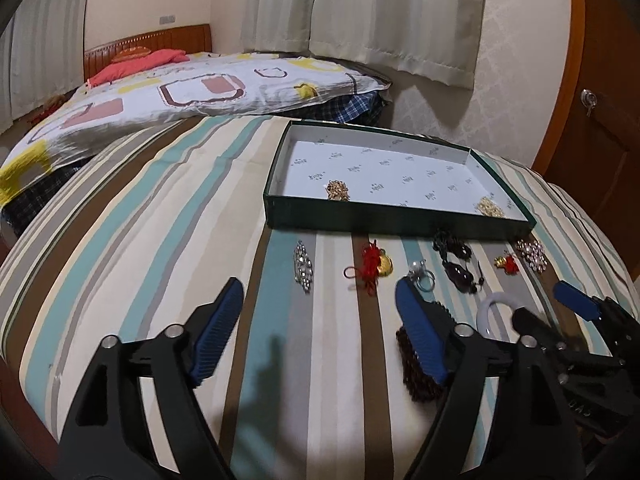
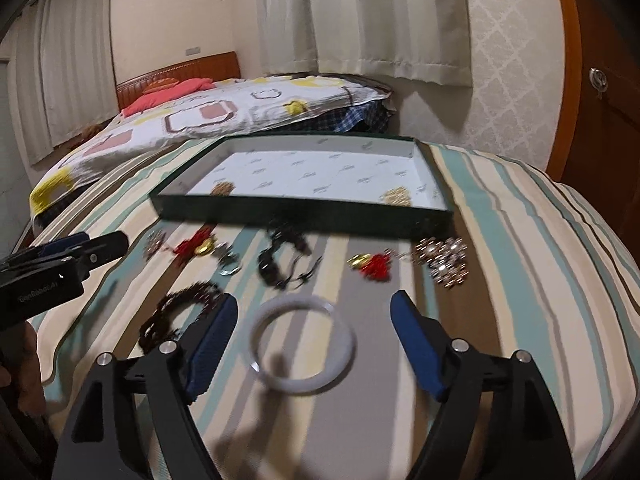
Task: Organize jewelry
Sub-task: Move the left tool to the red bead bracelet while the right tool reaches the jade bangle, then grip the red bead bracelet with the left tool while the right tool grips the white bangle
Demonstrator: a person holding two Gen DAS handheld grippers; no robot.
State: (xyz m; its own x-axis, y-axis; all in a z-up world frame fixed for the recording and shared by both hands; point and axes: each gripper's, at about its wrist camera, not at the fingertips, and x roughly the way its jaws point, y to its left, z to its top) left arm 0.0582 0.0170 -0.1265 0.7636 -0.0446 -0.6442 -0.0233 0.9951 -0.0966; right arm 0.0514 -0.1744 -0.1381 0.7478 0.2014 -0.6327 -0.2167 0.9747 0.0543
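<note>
Both claws spread wide, nothing pinched. White bangle (image 2: 303,345) flat on striped bed btwn right claw (image 2: 314,334) pads. Go down slow, pinch rim, then lift into green box (image 2: 304,212).

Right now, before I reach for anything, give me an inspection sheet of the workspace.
Surface: striped bedspread.
Job's things: green box holding two gold pieces; white bangle, dark bead bracelet, ring, red tassel charms and brooches loose in front of it.
Clutter: nothing seen.
Grippers: left gripper open, empty; right gripper open around the bangle, not gripping.
Cables: nothing seen.
Surroundings: patterned quilt, curtains, wooden door.
</note>
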